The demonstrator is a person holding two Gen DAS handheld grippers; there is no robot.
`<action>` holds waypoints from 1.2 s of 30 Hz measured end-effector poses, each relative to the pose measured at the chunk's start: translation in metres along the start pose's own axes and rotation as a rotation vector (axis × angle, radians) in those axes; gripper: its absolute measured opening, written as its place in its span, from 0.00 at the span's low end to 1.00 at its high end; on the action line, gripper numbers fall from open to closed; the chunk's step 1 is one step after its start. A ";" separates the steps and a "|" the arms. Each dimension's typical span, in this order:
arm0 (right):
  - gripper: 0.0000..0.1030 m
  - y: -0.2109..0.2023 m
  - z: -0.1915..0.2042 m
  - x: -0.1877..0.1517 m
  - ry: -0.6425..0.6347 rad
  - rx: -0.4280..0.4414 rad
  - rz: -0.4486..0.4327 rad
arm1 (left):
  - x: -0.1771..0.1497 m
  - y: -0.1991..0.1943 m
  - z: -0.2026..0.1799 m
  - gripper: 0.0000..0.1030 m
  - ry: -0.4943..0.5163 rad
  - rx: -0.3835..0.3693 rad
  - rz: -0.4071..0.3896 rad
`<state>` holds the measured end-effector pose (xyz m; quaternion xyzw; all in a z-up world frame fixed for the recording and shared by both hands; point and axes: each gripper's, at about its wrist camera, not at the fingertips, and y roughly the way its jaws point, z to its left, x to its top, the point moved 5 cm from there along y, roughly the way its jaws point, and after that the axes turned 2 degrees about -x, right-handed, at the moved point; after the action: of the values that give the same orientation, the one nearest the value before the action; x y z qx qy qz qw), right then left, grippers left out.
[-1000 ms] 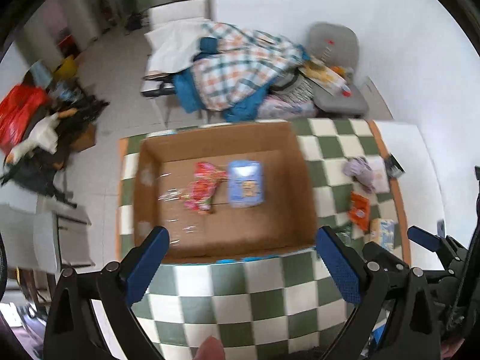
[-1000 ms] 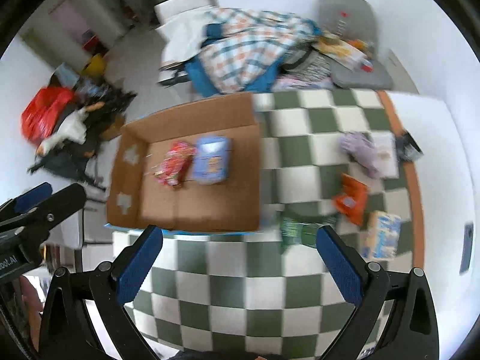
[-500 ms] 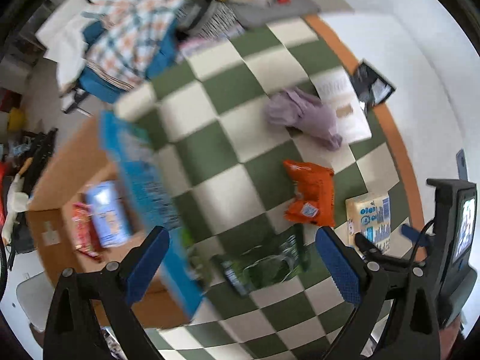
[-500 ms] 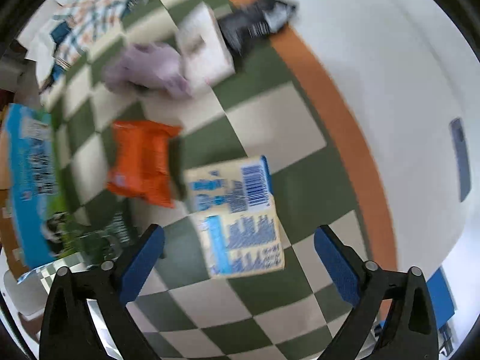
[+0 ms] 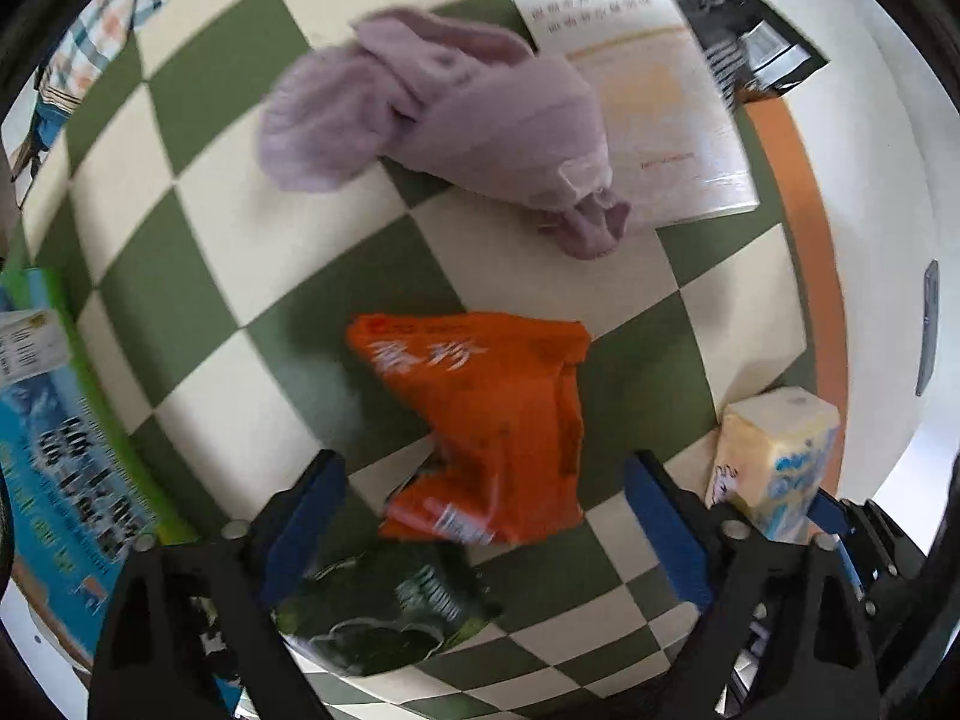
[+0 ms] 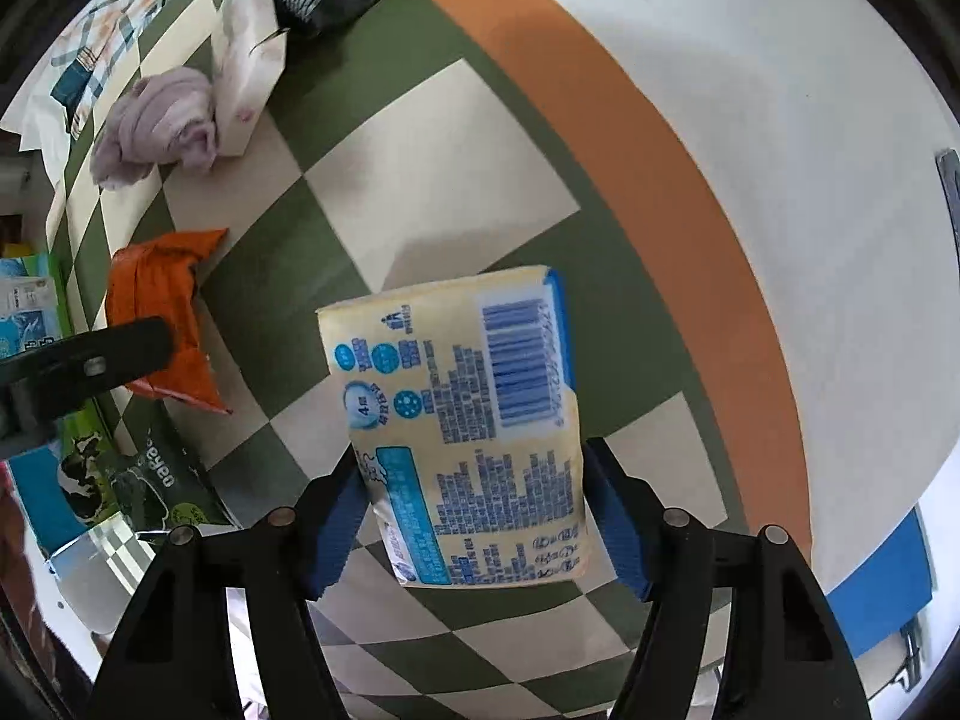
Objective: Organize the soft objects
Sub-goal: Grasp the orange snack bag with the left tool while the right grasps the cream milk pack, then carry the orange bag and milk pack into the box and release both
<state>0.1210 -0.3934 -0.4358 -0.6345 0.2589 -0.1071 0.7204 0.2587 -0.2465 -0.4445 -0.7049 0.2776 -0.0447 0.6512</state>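
Note:
An orange soft packet (image 5: 492, 420) lies on the green-and-cream checkered table, and my open left gripper (image 5: 486, 528) hangs over its near end, one finger on each side. A dark green packet (image 5: 384, 612) lies just below it. A yellow tissue pack (image 6: 468, 438) lies near the table's orange border; my right gripper (image 6: 474, 516) straddles its near half, blue pads close to both sides, not visibly squeezing. The pack also shows in the left wrist view (image 5: 771, 462). A crumpled lilac cloth (image 5: 444, 120) lies further away.
A white booklet (image 5: 654, 96) and a black pouch (image 5: 750, 54) lie past the cloth. The blue printed side of the cardboard box (image 5: 54, 444) stands to the left. The table's orange edge (image 6: 630, 138) runs along the right, white floor beyond.
Both grippers swung right from over the cardboard box and dropped low: the left now over the orange packet, the right around the yellow tissue pack.

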 end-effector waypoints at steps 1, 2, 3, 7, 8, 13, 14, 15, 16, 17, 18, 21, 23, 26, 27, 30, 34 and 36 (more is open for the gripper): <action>0.70 0.001 -0.001 0.001 0.003 0.004 0.004 | 0.001 0.003 -0.001 0.79 -0.001 0.003 0.006; 0.70 0.003 -0.002 0.002 0.010 0.012 0.010 | 0.002 0.007 -0.002 0.69 -0.002 0.010 0.010; 0.70 0.004 -0.003 0.003 0.018 0.016 0.012 | 0.003 0.010 -0.004 0.61 -0.003 0.015 0.011; 0.70 0.010 -0.011 0.009 0.027 0.011 0.010 | 0.001 0.017 -0.013 0.51 0.014 0.046 0.002; 0.70 0.012 -0.011 0.011 0.027 0.007 0.011 | 0.000 0.018 -0.015 0.50 0.022 0.056 -0.003; 0.68 0.017 -0.004 0.016 0.022 -0.032 0.008 | -0.004 0.022 -0.022 0.47 0.029 0.089 -0.033; 0.67 0.020 -0.001 0.016 0.016 -0.049 0.003 | -0.005 0.022 -0.023 0.46 0.030 0.092 -0.037; 0.66 0.021 0.001 0.015 0.007 -0.069 -0.004 | -0.005 0.023 -0.023 0.46 0.032 0.095 -0.040; 0.66 0.022 0.005 0.014 -0.002 -0.085 -0.010 | -0.004 0.024 -0.026 0.46 0.032 0.098 -0.044; 0.66 0.023 0.007 0.013 -0.006 -0.095 -0.016 | -0.005 0.024 -0.027 0.45 0.032 0.100 -0.047; 0.66 0.023 0.008 0.013 -0.007 -0.101 -0.023 | -0.003 0.020 -0.024 0.45 0.032 0.101 -0.049; 0.65 0.024 0.011 0.011 -0.007 -0.104 -0.031 | -0.007 0.018 -0.023 0.43 0.029 0.109 -0.058; 0.64 0.023 0.013 0.007 0.006 -0.089 -0.032 | -0.012 0.013 -0.023 0.42 0.030 0.112 -0.074; 0.64 0.014 0.010 -0.002 0.006 -0.068 -0.033 | -0.023 -0.006 -0.028 0.42 0.025 0.089 -0.118; 0.64 0.008 0.010 -0.003 0.005 -0.063 -0.042 | -0.028 -0.014 -0.029 0.42 0.022 0.078 -0.135; 0.64 -0.018 0.006 -0.002 -0.008 -0.028 -0.069 | -0.050 -0.046 -0.031 0.42 0.014 0.027 -0.204; 0.64 -0.062 0.026 -0.013 -0.065 0.021 -0.130 | -0.090 -0.102 -0.021 0.42 -0.015 -0.035 -0.317; 0.64 -0.088 0.043 -0.021 -0.108 0.050 -0.161 | -0.106 -0.132 -0.004 0.42 -0.040 -0.045 -0.372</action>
<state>0.1406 -0.3616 -0.3434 -0.6401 0.1651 -0.1365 0.7379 0.2116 -0.2025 -0.2874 -0.7591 0.1304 -0.1440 0.6213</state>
